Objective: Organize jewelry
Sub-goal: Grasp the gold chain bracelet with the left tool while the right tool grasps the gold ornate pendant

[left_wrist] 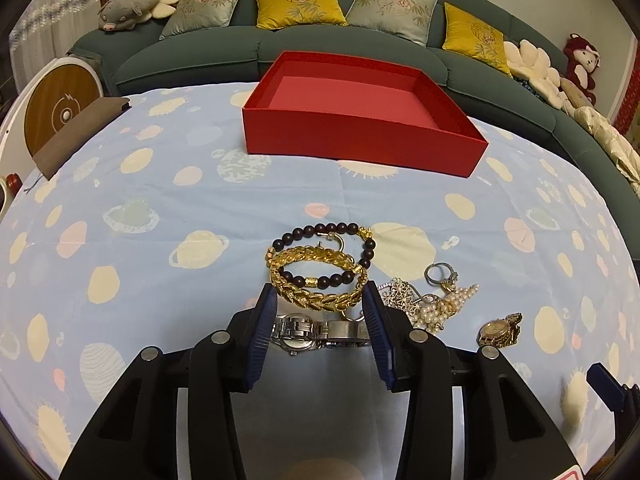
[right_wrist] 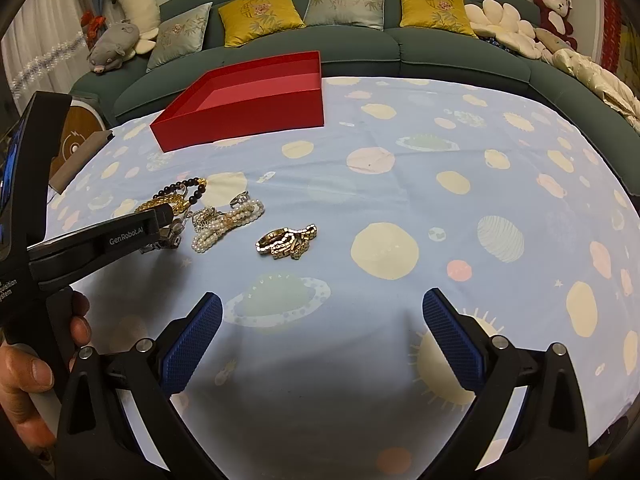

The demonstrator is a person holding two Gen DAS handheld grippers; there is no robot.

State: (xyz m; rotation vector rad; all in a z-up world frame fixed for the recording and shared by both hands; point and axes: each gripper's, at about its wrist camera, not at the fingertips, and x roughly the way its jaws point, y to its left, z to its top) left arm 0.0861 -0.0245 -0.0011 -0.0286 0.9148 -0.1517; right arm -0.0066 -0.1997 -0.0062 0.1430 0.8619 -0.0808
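Two grippers, both low over a counter draped in a pale blue planet-print cloth (right_wrist: 400, 168).

Left gripper (left_wrist: 320, 300): held level, pointing forward toward the sofa, its blue-padded fingers (left_wrist: 262, 328) spread either side of a silver watch (left_wrist: 316, 332); the fingertips reach the near edge of a gold chain bracelet (left_wrist: 316, 280). Whether the pads touch either piece cannot be told. In the right wrist view, a hand (right_wrist: 28, 364) grips its handle at the left edge.

Right gripper (right_wrist: 322, 316): fingers spread wide, nothing between them, hovering over bare cloth on the near side of the jewelry.

Jewelry, grouped on the cloth just beyond the left gripper:
- dark wooden bead bracelet (left_wrist: 344, 248), overlapping the gold chain bracelet;
- silver ring (left_wrist: 440, 272);
- pearl strand (left_wrist: 440, 308) tangled with a rhinestone piece;
- small gold watch (left_wrist: 500, 330), slightly apart to the right.

Red box (left_wrist: 360, 120): open, lidless, well beyond the jewelry near the counter's far edge.

Teal sofa (left_wrist: 360, 52) behind, with cushions.
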